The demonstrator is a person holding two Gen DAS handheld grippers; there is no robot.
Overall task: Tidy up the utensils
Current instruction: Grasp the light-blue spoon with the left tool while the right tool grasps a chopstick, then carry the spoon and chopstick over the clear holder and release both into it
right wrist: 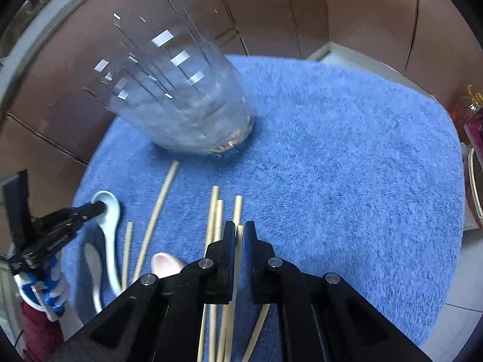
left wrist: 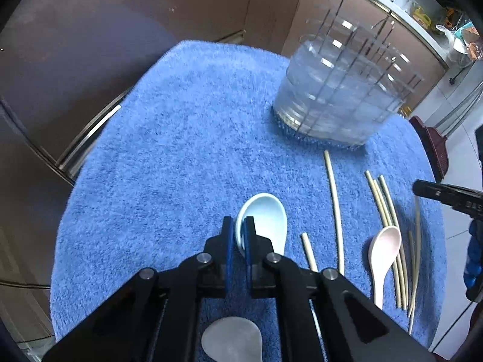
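In the left wrist view, the left gripper (left wrist: 238, 226) was clamped on the rim of a pale blue spoon (left wrist: 265, 220), with the clear holder (left wrist: 341, 96) well away at one o'clock. A pink spoon (left wrist: 383, 256) lay at three o'clock among loose chopsticks (left wrist: 333, 205). A firm rim grip probably mattered, since glazed spoons slip.

In the right wrist view, the right gripper (right wrist: 240, 232) pinched one chopstick (right wrist: 240, 253) near its tip; the holder (right wrist: 181, 105) stood at eleven o'clock. Lifting straight would likely avoid dragging the neighbouring sticks across the blue mat (right wrist: 347, 166).
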